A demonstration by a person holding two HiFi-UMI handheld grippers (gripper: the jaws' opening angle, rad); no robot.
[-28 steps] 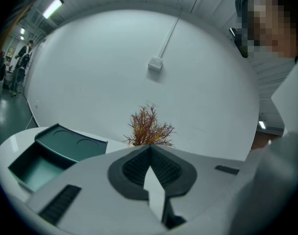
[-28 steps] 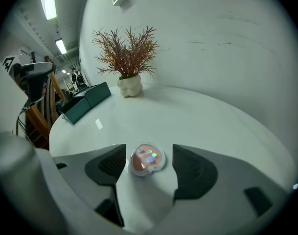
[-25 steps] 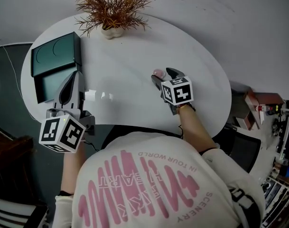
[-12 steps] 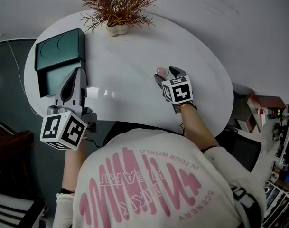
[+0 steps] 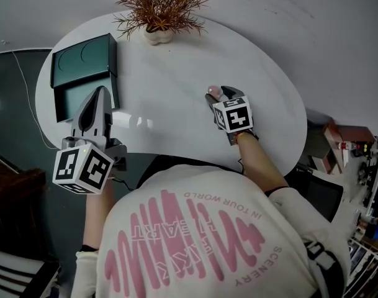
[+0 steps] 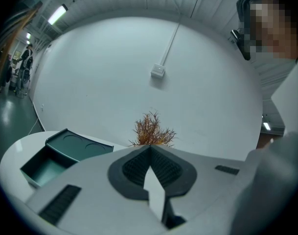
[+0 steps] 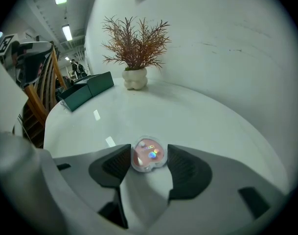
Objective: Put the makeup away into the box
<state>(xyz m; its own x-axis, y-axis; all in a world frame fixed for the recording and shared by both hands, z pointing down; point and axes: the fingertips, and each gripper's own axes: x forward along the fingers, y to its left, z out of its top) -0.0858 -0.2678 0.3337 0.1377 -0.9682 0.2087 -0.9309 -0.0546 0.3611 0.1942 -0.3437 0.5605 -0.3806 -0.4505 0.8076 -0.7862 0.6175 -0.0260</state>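
Note:
A pink heart-shaped makeup compact [image 5: 213,92] [image 7: 149,154] lies on the white oval table [image 5: 176,73]. My right gripper [image 5: 218,96] [image 7: 149,160] points steeply down over it, and its jaws are closing with the compact between the pads. The left pad is at its edge, while a thin gap shows at the right pad. The open dark green box [image 5: 74,101] [image 6: 46,163] [image 7: 87,89] sits at the table's left end, its lid [image 5: 83,61] laid back. Beside the box, my left gripper [image 5: 100,92] [image 6: 149,148] hovers shut and empty.
A dried reddish plant in a white pot [image 5: 162,8] [image 6: 151,131] [image 7: 135,48] stands at the table's far edge. A dark floor lies left of the table. Clutter and shelving [image 5: 356,154] stand at the right.
The right gripper's jaws have narrowed around the compact. Both hands stay roughly in place.

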